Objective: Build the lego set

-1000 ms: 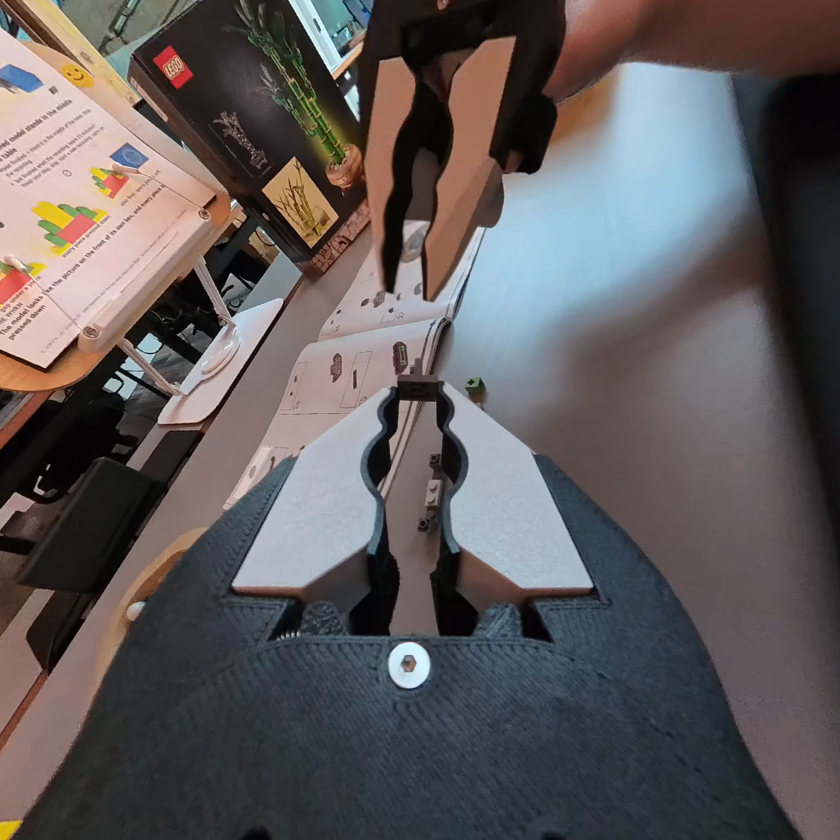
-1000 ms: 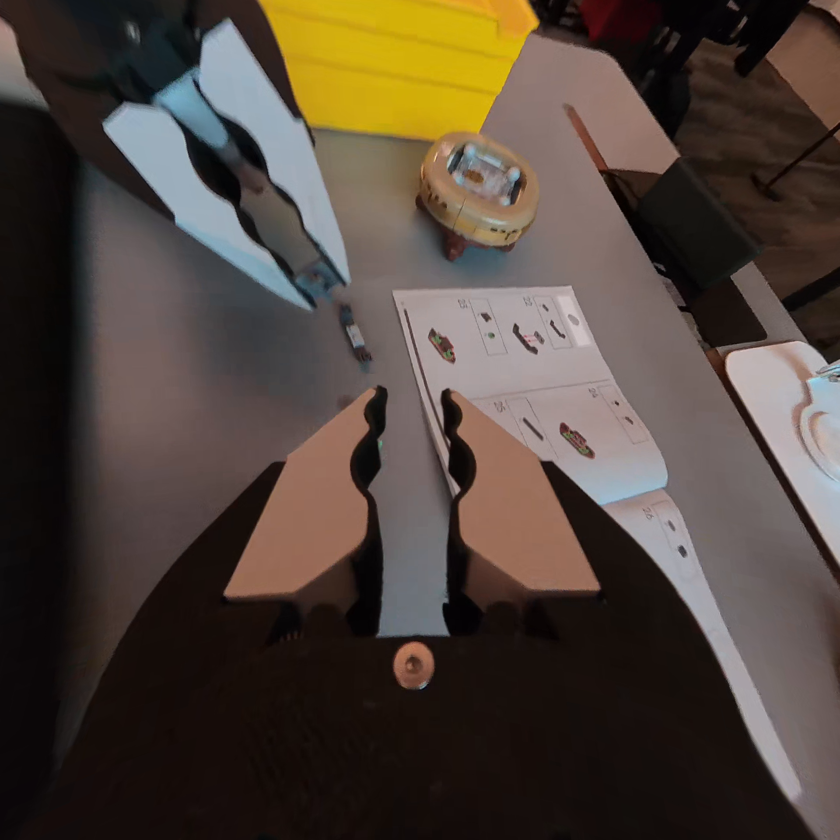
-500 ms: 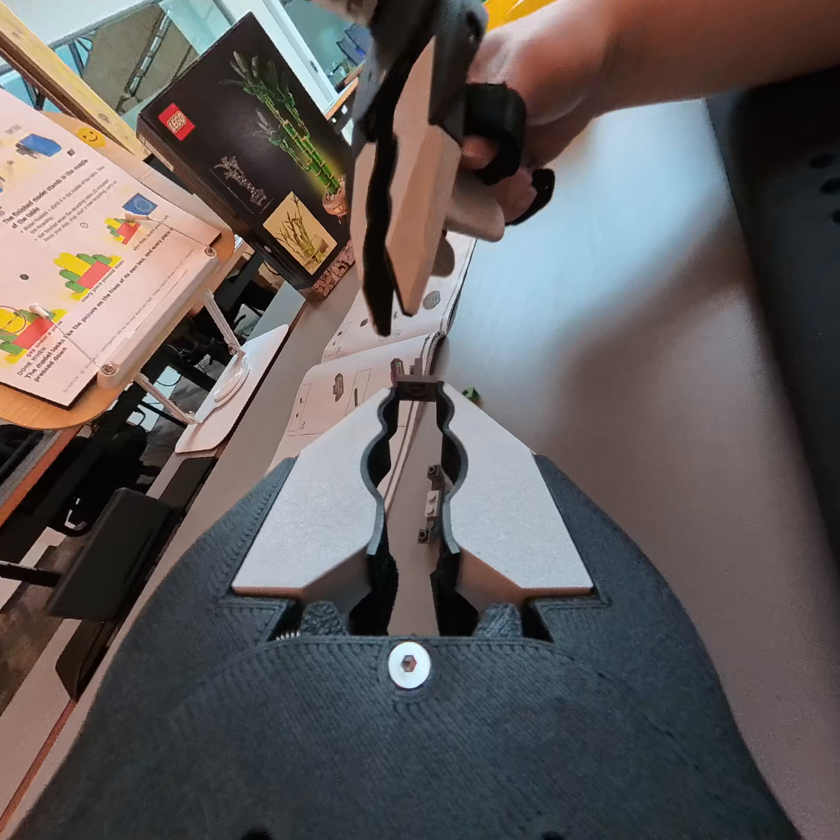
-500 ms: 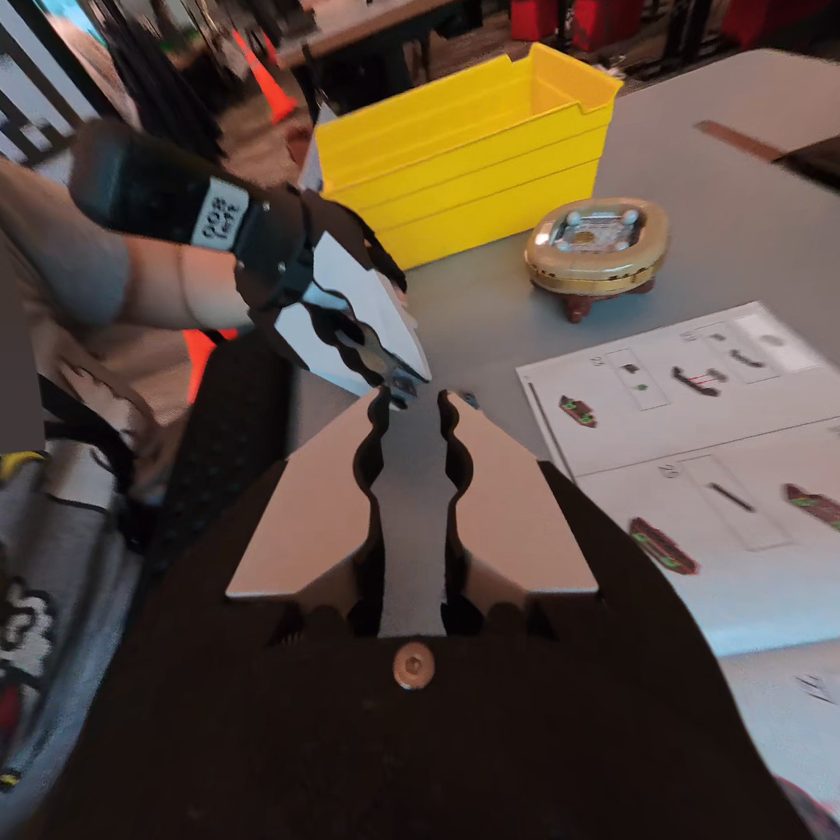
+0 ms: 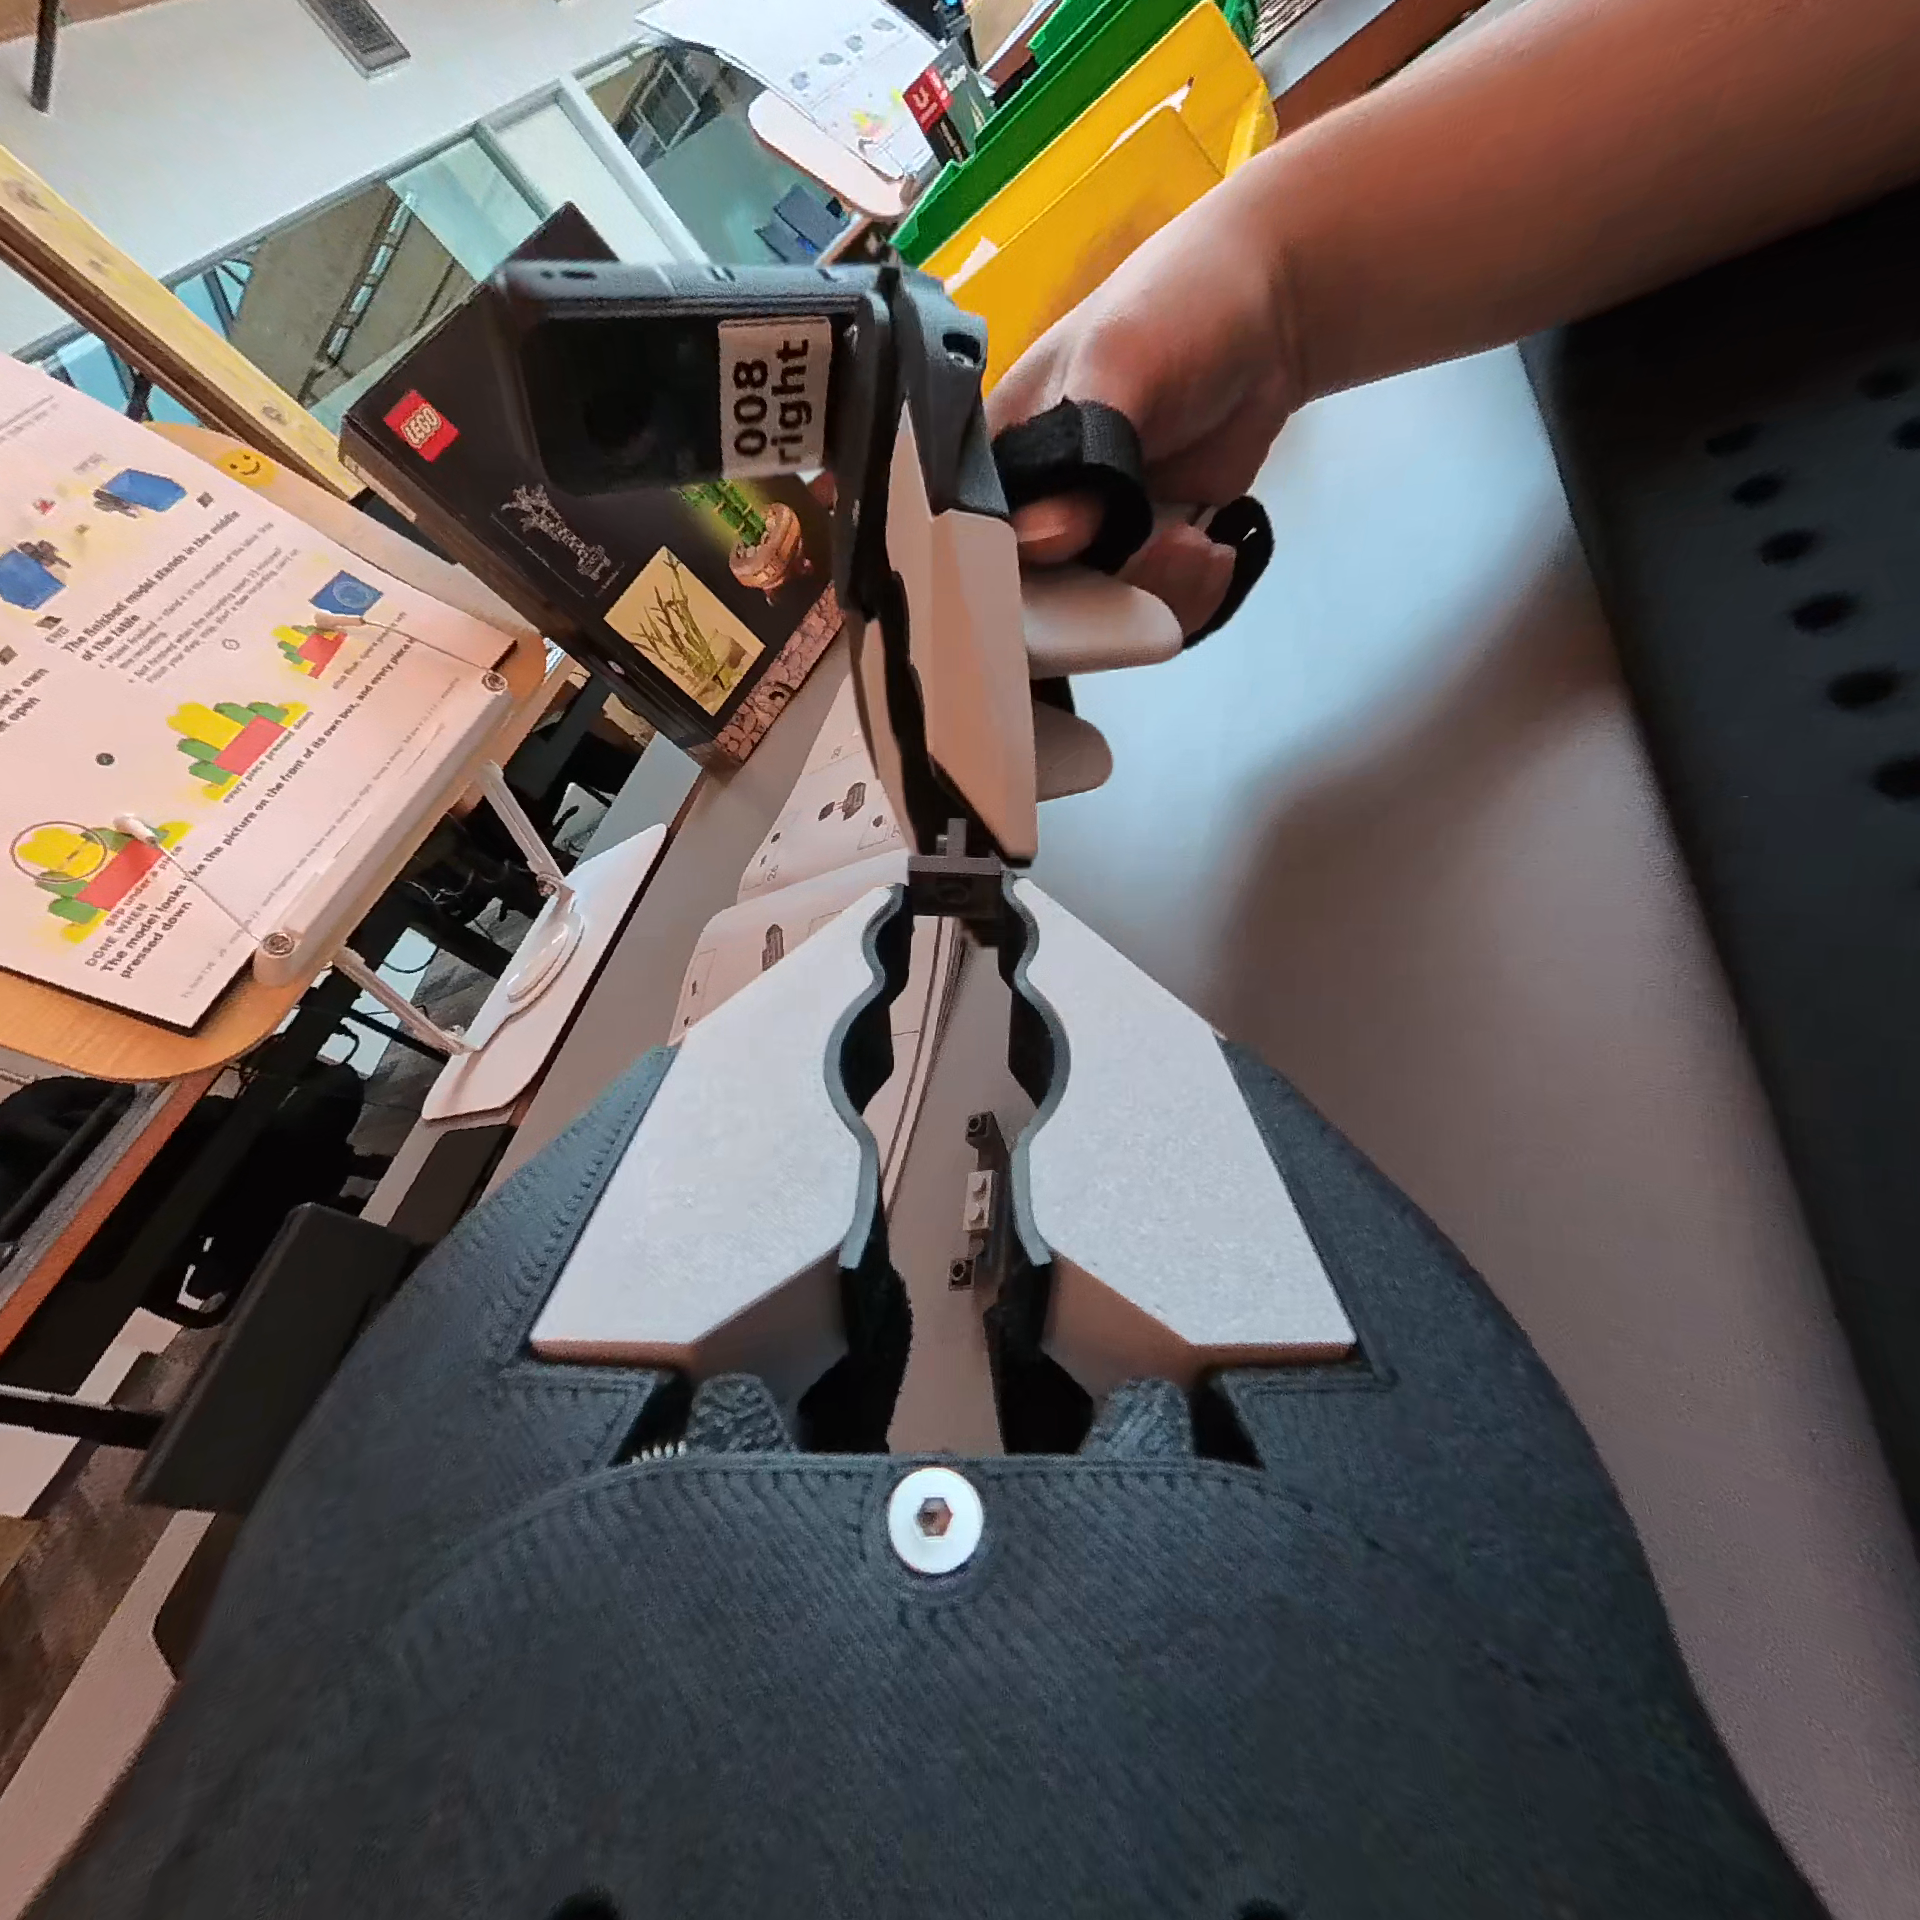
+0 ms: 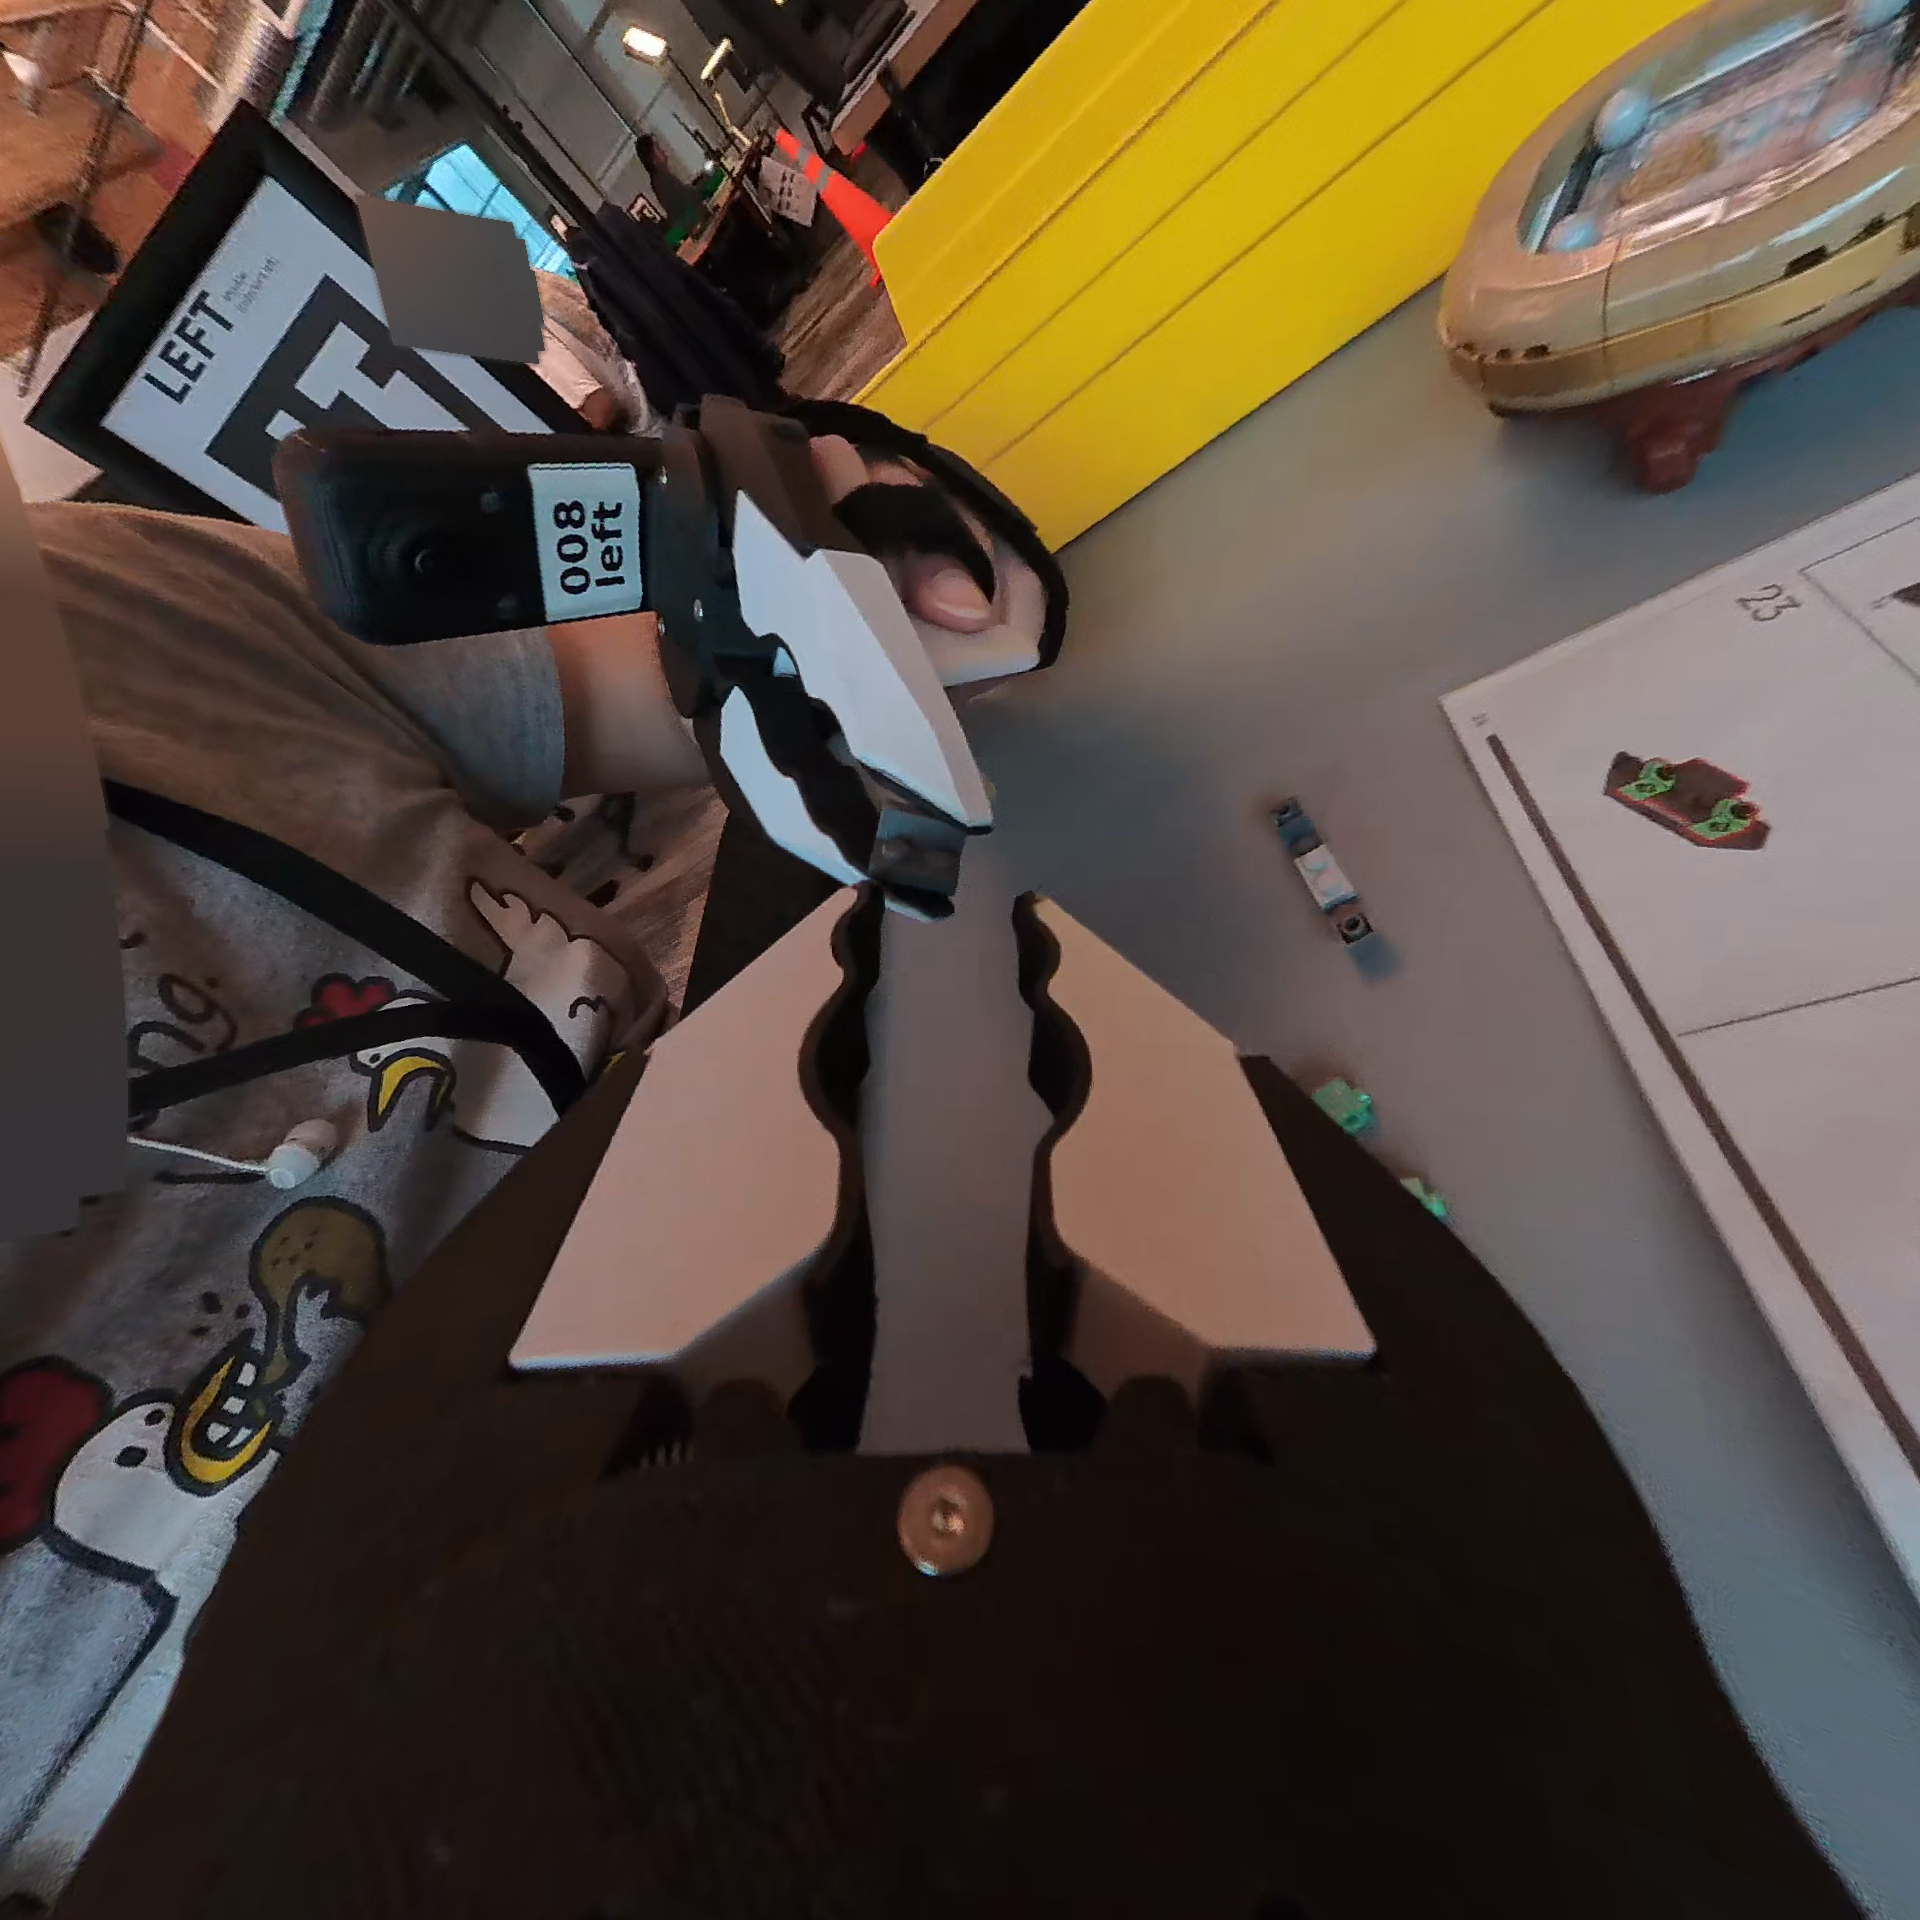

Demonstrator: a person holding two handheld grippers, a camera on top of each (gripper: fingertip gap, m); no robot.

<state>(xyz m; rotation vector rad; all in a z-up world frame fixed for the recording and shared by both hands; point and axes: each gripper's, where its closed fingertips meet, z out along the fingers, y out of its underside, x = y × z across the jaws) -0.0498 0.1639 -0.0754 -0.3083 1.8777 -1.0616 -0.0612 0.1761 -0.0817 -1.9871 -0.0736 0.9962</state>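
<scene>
The left gripper (image 5: 954, 899) pinches a small dark brick (image 5: 948, 891) at its fingertips, raised above the bench (image 5: 1403, 935), seemingly to present it. The right gripper (image 6: 943, 906), part open and empty, has its tips just beside that brick, probably to take it. A dark strip of pieces (image 6: 1330, 883) lies on the bench beside the instruction booklet (image 6: 1766, 935)

I counted two green pieces (image 6: 1342, 1105), one grey strip of pieces (image 6: 1330, 879), one booklet (image 6: 1714, 935), one yellow bin (image 6: 1195, 239).
</scene>
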